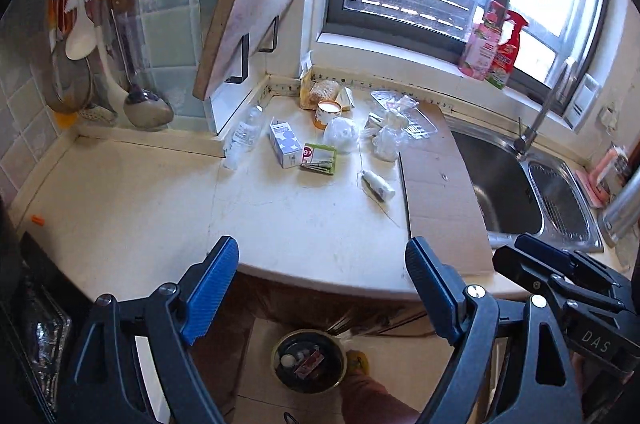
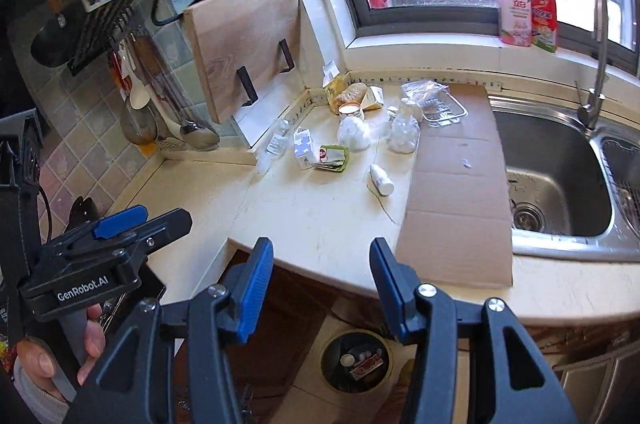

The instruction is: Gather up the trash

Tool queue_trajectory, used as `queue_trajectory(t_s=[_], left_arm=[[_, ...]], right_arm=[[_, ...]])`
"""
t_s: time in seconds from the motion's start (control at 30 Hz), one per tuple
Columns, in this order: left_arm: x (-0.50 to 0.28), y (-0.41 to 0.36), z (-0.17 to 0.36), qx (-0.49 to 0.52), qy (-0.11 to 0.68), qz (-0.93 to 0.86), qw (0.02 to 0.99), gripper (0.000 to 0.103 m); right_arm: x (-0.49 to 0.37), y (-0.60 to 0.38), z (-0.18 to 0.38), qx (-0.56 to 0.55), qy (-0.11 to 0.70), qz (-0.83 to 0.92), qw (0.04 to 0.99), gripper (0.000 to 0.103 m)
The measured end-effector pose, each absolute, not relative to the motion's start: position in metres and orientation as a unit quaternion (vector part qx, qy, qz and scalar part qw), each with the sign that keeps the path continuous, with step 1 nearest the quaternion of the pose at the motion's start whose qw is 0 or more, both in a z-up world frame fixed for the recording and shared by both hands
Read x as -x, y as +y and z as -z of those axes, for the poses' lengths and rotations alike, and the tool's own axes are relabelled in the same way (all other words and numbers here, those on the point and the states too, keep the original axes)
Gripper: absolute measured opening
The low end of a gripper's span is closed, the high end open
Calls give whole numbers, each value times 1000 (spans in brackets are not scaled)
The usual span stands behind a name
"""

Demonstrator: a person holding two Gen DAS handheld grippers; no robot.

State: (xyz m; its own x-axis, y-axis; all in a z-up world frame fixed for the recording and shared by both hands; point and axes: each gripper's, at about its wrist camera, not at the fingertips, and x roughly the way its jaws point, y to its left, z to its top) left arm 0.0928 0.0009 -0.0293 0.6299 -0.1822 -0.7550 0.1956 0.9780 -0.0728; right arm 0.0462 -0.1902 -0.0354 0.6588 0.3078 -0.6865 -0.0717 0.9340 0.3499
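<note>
Left gripper [image 1: 322, 278]: jaws stood wide with nothing between them, held out over the counter's front edge, well short of the litter.
Right gripper [image 2: 322, 274]: jaws parted to a middling gap, also empty, beside the left one.
Trash: clustered at the back of the counter [image 1: 140, 191] near the corner: a clear plastic bottle [image 1: 243, 135] lying down, a blue-and-white carton [image 1: 285, 143], a green packet [image 1: 320, 158], a white crumpled bag [image 1: 341, 134], a small white tube [image 1: 378, 185] and clear wrappers [image 1: 394, 103].
Bin [image 1: 309, 360]: on the floor below the counter edge, already holding a few scraps.
Cardboard sheet [image 1: 440, 183]: flat, partly overhanging the sink [image 1: 496, 179].
Risk, reach: the pile sat close together, so a wide grab could likely knock the bottle rolling.
Risk, drop: the bin's mouth looked small, so a release from counter height might miss it.
Risk, tube: it lay just beside the cardboard and a nudge could slide it toward the sink.
</note>
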Motion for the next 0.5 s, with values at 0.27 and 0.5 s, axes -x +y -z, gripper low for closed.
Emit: queue_trajectory(t_s=[0.27, 0.5], left_arm=[[-191, -19, 73, 51, 465, 55, 882, 84], [-249, -39, 119, 81, 508, 24, 857, 81]], right_arm=[[-154, -222, 73, -135, 457, -144, 867, 51], [-225, -223, 119, -97, 507, -174, 838, 50]])
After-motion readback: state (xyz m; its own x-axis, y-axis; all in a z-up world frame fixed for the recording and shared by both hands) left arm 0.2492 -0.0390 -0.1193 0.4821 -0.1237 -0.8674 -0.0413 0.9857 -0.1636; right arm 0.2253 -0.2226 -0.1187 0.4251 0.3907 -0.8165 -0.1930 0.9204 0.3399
